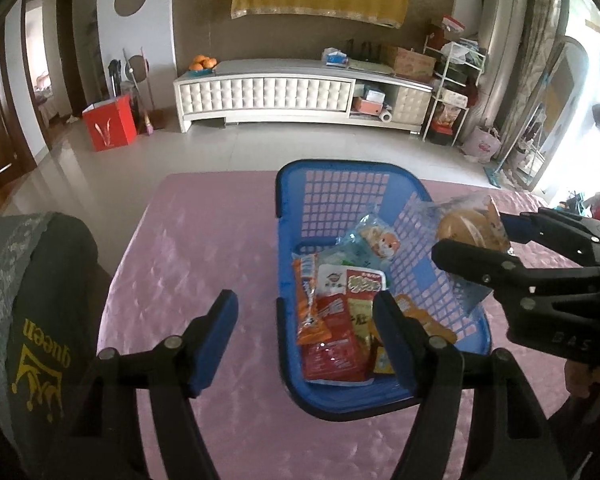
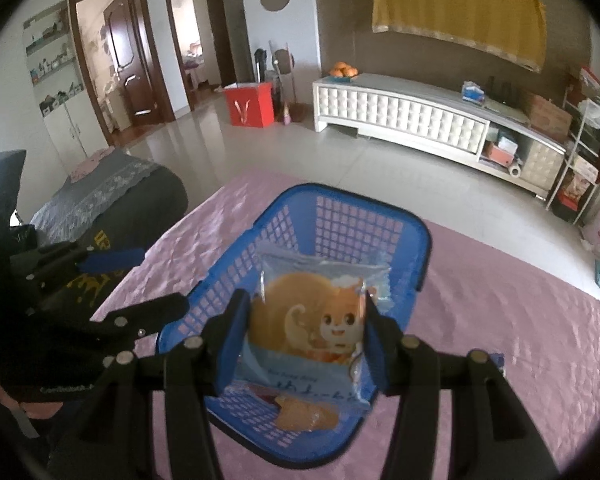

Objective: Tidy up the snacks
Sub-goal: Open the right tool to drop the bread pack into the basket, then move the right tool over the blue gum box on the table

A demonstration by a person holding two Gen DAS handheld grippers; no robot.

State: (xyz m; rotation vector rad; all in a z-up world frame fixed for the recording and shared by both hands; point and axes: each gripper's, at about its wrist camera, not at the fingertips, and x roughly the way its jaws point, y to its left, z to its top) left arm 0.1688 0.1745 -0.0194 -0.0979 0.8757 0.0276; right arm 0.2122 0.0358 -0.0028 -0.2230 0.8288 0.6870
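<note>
A blue plastic basket (image 1: pixel 300 184) stands on the pink tablecloth (image 1: pixel 188 248) and holds several snack packets: red and orange ones (image 1: pixel 332 332) at the near end, a pale blue cartoon one (image 1: pixel 374 240) further in. My left gripper (image 1: pixel 306 336) is open and empty, its fingers straddling the basket's near left wall. My right gripper (image 2: pixel 304 344) is shut on a clear bread packet with a cartoon squirrel (image 2: pixel 312 320), held above the basket (image 2: pixel 416 240). In the left wrist view this packet (image 1: pixel 470 232) hangs over the basket's right wall, with the right gripper (image 1: pixel 500 244) behind it.
A dark chair back with a grey lace cover (image 1: pixel 40 300) stands at the table's left edge. Beyond the table lie tiled floor, a white TV cabinet (image 1: pixel 268 92) and a red box (image 1: pixel 110 122).
</note>
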